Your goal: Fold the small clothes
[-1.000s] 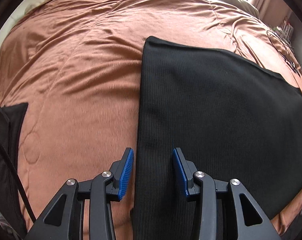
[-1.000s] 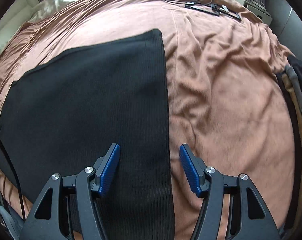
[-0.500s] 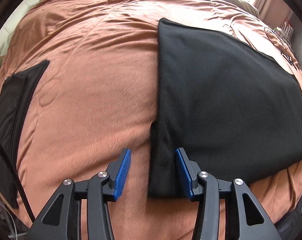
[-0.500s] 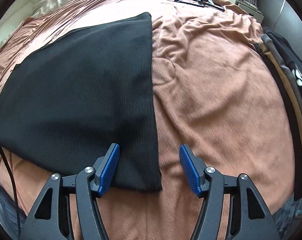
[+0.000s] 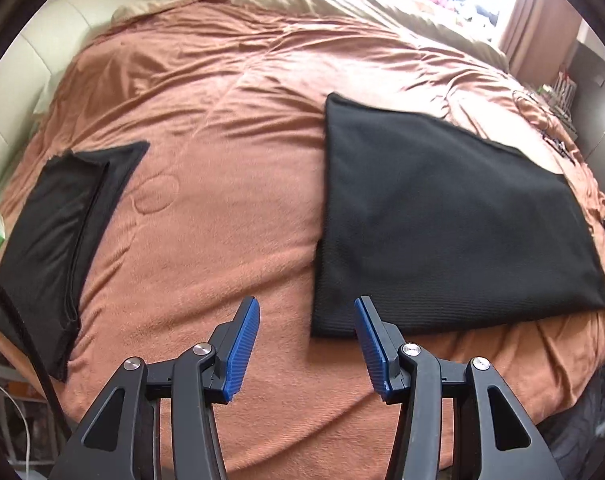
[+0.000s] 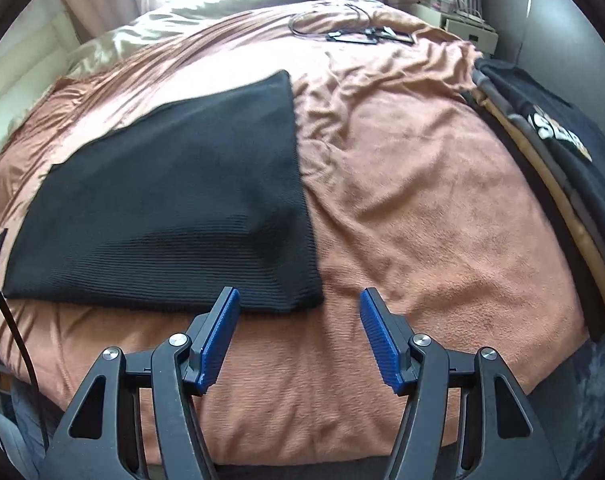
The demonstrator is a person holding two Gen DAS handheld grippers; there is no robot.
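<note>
The left gripper (image 5: pixel 306 344) is seen with its blue pads spread wide and nothing held between them; the right gripper (image 6: pixel 298 338) is likewise spread wide and empty. Both are poised above the rust-coloured blanket (image 5: pixel 222 208) at the near edge of the bed, clear of the cloth. Just beyond them the black knit garment (image 5: pixel 442 220) is laid flat as a folded rectangle, its near left corner just ahead of the left gripper and its near right corner (image 6: pixel 302 300) just ahead of the right gripper. The fabric is judged to be soft, light and limp, with a fine rib that should give the pads some grip; several layers appear stacked at the near edge, so all of them would need to be pinched together at the two near corners, or the fold could slip apart when lifted. Farther left, a second folded black item (image 5: pixel 54 240) lies well apart, and a stack of clothes (image 6: pixel 550 148) is seen at the bed's right side.
</note>
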